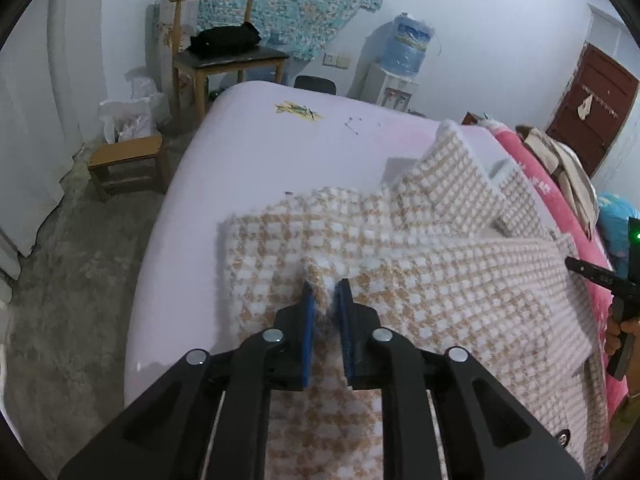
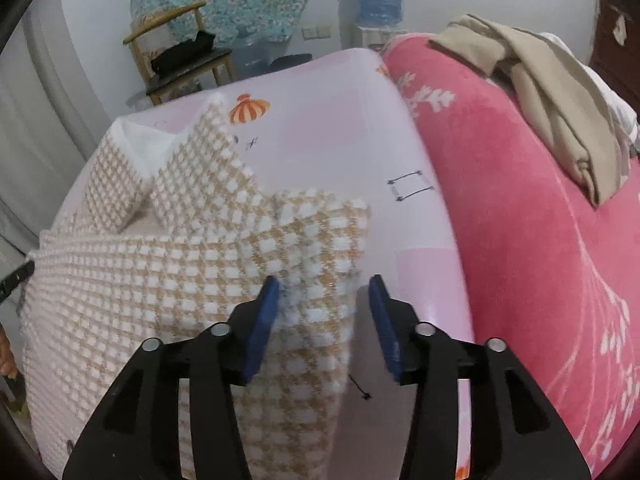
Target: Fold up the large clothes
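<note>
Pale lilac bedding covers the bed (image 1: pixel 248 152), with a wooden chair (image 1: pixel 224 56) and a water dispenser (image 1: pixel 404 60) against the wall in the upper part of the left wrist view. Spread across the bed lies the checked garment (image 1: pixel 420 264), beige and white, its collar end raised toward the upper right of that frame. My left hand-held gripper (image 1: pixel 325 300) sits at the lower centre, its 2 blue pads nearly together and pinching a small ridge of the checked cloth. In the right wrist view my right hand-held gripper (image 2: pixel 324 308) stands about half open at the lower centre, with a folded corner of the garment between the pads; its left pad (image 2: pixel 262 328) brushes the cloth, while the right one is clear of it. A pink blanket (image 2: pixel 520 220) fills the right of that frame, with beige clothes (image 2: pixel 552 104) lying on it.
</note>
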A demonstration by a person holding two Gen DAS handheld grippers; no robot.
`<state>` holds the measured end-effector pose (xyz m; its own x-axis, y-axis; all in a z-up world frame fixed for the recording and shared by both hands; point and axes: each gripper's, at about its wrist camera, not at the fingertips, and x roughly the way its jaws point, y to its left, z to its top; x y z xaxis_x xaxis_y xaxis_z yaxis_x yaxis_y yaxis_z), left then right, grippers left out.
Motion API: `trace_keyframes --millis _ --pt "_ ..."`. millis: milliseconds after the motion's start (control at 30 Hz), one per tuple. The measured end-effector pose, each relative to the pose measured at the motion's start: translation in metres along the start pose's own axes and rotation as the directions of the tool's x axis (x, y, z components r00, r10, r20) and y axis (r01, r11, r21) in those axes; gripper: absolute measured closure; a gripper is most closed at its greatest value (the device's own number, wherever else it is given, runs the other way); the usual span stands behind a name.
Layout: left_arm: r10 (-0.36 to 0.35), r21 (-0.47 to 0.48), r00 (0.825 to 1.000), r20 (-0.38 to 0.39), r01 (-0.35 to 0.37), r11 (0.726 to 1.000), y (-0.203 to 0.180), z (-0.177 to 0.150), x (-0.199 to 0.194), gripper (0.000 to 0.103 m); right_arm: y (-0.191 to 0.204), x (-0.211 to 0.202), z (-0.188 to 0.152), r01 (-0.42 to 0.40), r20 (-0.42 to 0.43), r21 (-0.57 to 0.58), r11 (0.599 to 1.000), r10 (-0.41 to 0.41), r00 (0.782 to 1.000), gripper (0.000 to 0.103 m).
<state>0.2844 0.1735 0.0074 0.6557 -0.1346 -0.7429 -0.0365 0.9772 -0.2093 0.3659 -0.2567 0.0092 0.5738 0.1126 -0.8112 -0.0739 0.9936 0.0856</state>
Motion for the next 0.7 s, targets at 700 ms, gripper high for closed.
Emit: trace_keyframes --millis 700 --pt "-0.052 0.161 0.998 -0.034 0.057 0.985 -0.031 -0.008 -0.019 0.086 0.068 -0.029 -0.010 -0.100 -0.034 -0.138 0.985 0.096 0.995 0.064"
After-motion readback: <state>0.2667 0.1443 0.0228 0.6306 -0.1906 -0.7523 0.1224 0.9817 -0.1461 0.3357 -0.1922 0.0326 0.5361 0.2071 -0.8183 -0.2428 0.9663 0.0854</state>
